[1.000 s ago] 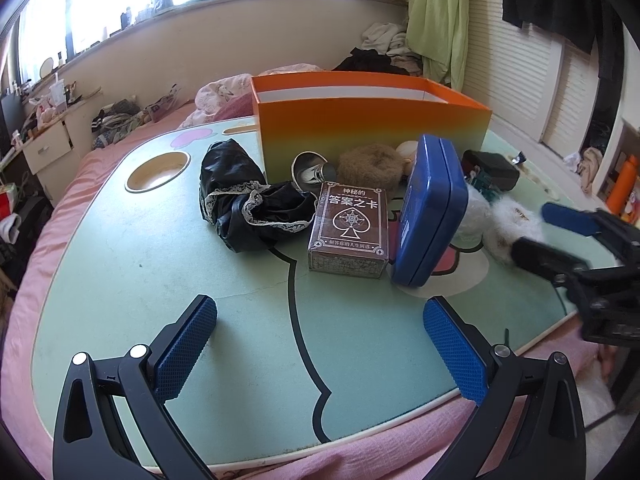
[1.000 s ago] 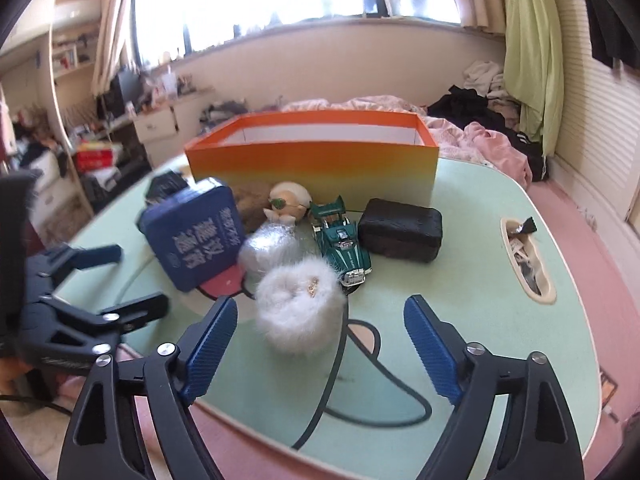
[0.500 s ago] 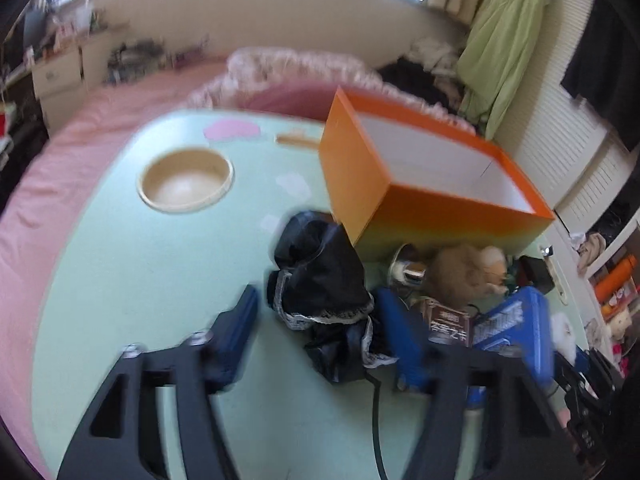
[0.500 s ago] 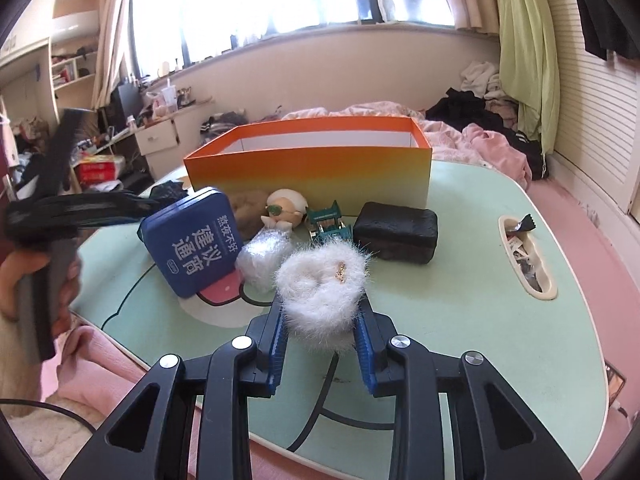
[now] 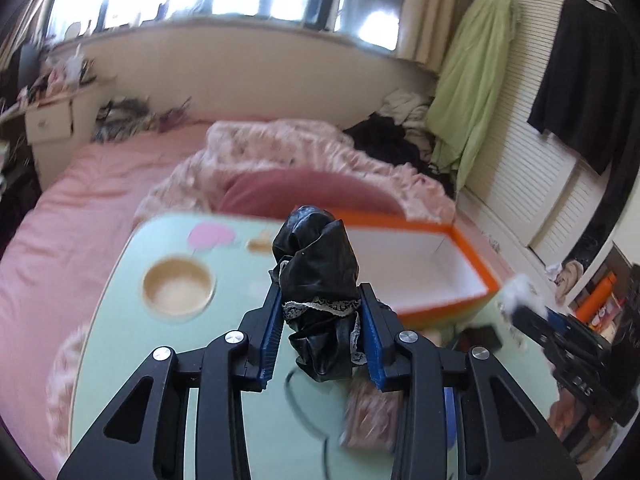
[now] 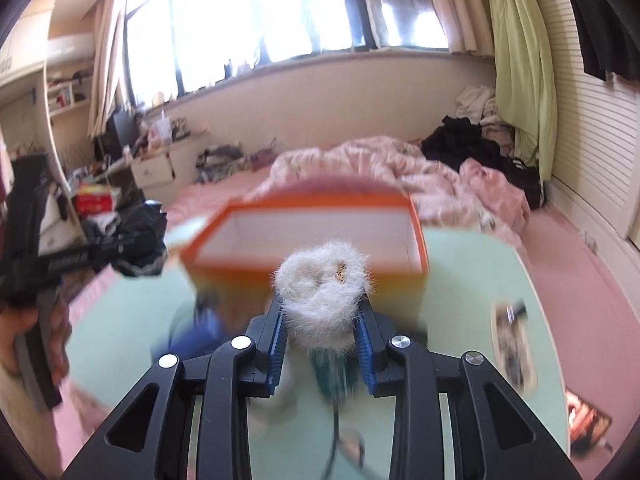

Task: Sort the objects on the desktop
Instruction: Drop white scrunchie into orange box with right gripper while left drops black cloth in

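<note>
My left gripper (image 5: 322, 334) has just been closing and its fingers (image 5: 272, 336) now pinch the black lace-trimmed bundle (image 5: 318, 276), carried in the air above the pale green bench (image 5: 120, 340) before the open orange box (image 5: 436, 264) at the far edge. My right gripper (image 6: 322, 338) is clamped narrow on the white fluffy puff (image 6: 324, 284), held clear of the bench in front of that same box, whose white inside looks bare.
</note>
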Demonstrator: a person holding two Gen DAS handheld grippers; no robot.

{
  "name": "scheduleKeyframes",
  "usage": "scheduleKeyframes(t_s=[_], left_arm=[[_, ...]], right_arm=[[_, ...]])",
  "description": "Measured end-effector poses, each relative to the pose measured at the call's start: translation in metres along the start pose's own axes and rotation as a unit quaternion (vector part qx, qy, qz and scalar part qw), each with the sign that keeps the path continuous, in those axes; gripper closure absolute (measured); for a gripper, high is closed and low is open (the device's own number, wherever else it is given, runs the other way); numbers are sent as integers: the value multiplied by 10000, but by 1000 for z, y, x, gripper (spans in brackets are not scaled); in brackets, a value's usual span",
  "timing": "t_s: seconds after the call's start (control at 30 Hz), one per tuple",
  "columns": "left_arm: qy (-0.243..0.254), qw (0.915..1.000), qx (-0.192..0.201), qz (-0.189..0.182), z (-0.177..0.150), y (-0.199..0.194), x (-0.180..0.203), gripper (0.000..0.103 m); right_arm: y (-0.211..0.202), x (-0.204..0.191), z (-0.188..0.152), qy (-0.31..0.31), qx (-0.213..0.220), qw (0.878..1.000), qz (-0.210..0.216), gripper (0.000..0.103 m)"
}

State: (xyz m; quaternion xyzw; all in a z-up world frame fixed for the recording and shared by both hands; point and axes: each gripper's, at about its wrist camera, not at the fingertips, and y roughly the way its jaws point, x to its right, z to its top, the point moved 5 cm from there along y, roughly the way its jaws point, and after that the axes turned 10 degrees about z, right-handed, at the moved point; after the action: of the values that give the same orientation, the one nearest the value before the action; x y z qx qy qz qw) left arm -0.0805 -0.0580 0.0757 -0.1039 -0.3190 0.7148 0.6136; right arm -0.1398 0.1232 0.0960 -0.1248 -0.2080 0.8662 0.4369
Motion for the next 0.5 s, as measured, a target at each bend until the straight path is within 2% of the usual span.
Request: scheduleKeyframes(t_s=[0.1,0.17,0.2,0.23,0.27,0.33,0.4,0.5], left_arm=[[-30,9998,-165,-103,26,27,18,65],[-94,9990,-426,-32,30,55,24,56],[-109,9985,-544,30,28,65,25,40],[-140,9976,-663,117,24,75,26,29],[-192,9970,-737,163,18,82,26,28],[-131,9976,-663,141,10,81,28,28],[-11,9985,-544,67,4,72,28,28],[-79,9997,-207,30,6,43,20,28]], right_arm=[[30,11,30,67,-64,9997,-236,73],[54,24,35,237,-215,9988,-381,69],[62,32,34,358,-314,9981,-387,51],[72,42,28,623,-449,9965,-320,26],[76,47,23,810,-463,9954,-235,20],[77,52,14,977,-461,9940,-145,19],[70,49,13,785,-370,9959,-272,19],[36,40,20,720,167,9972,-105,19]])
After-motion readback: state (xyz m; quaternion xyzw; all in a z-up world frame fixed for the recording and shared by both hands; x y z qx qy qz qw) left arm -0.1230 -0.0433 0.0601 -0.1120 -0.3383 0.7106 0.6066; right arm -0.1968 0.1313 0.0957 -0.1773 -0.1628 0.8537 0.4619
